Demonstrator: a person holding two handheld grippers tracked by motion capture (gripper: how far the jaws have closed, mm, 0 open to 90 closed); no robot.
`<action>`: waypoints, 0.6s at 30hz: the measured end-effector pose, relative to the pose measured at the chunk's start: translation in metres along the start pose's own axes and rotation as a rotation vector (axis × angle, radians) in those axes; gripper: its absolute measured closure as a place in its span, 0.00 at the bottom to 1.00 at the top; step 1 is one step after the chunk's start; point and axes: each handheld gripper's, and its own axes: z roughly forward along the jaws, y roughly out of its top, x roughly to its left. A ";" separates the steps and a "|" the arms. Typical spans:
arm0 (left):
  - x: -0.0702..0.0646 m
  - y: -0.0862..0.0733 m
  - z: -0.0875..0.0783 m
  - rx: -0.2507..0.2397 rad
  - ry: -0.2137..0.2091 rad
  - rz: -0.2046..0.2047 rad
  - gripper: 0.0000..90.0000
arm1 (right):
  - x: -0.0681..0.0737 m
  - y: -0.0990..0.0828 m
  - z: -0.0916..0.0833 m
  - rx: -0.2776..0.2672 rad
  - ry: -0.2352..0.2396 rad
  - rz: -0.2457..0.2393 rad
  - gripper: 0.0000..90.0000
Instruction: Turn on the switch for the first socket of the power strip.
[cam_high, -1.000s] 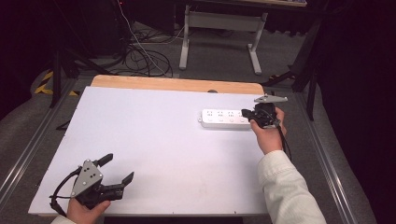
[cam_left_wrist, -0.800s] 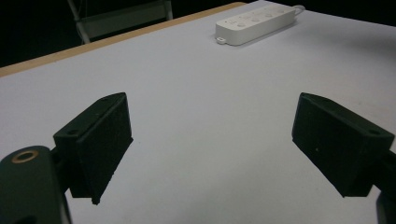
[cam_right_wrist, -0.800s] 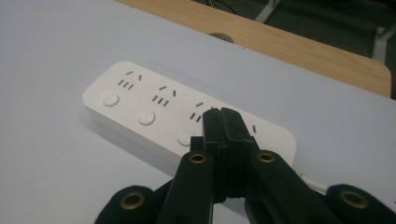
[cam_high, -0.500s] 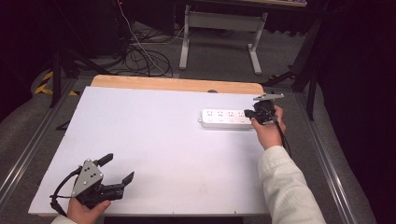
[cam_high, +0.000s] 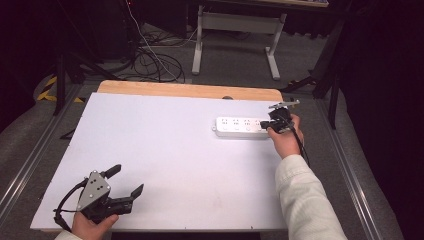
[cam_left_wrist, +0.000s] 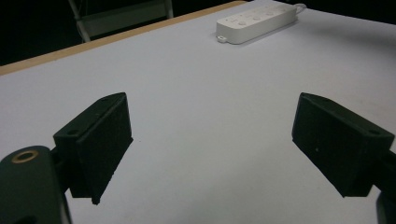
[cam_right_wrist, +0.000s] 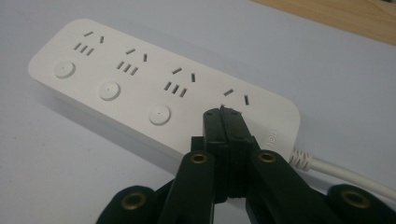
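A white power strip with several sockets and round buttons lies at the table's far right; it is also seen as the power strip and the power strip. My right gripper is shut with nothing between its jaws, its tips down over the strip's cable end, where the nearest button would be; contact cannot be told. My left gripper rests near the table's front left corner, open and empty, with its pads wide apart above bare white table.
The white table top has a wooden strip along its far edge. The strip's white cable runs off to the right. On the floor beyond are cables and a white desk frame.
My right gripper has sunk and moved slightly left onto the power strip's cable end. The left gripper has stayed still.
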 end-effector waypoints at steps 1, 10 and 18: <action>0.000 0.000 0.000 0.000 0.000 0.000 0.14 | 0.000 0.000 0.000 0.000 0.000 0.000 1.00; 0.000 0.000 0.000 0.001 0.001 0.001 0.14 | -0.001 0.000 0.009 0.023 -0.004 0.001 1.00; 0.001 0.000 0.000 0.000 0.000 -0.002 0.14 | 0.001 0.000 0.015 0.036 -0.002 -0.003 1.00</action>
